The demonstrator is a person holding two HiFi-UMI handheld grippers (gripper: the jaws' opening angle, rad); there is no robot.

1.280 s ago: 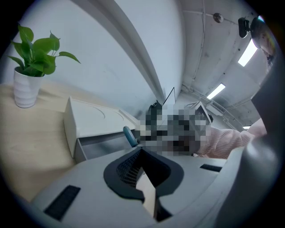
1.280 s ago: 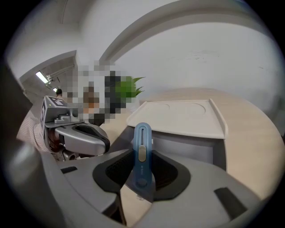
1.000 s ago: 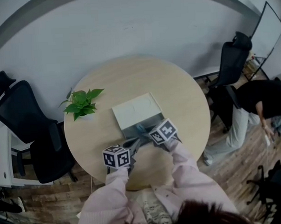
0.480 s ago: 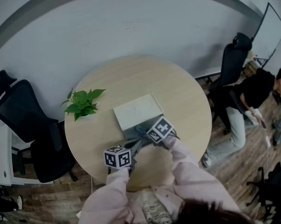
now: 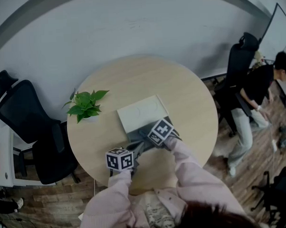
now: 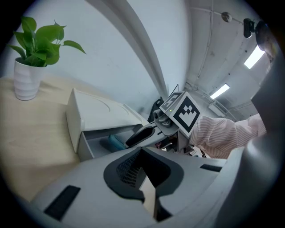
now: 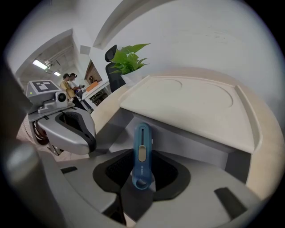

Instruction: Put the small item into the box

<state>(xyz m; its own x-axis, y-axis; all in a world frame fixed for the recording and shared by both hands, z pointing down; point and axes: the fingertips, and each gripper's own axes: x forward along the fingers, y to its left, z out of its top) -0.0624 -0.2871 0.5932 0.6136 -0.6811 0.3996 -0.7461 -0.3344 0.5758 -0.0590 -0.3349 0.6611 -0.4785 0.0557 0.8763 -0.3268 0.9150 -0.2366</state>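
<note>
Hold left gripper [image 6: 143, 169], pinched shut and empty, steady beside the white drawer box [image 5: 142, 111]. Lower right gripper [image 7: 141, 174] – clamped on the blue flash drive [image 7: 141, 153] – squarely over the open drawer [image 6: 95, 144]; release only once inside.

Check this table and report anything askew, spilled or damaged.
Nothing stands out: the box sits flat with its drawer open, the plant stands upright, and the right gripper holds the blue item at the drawer.
</note>
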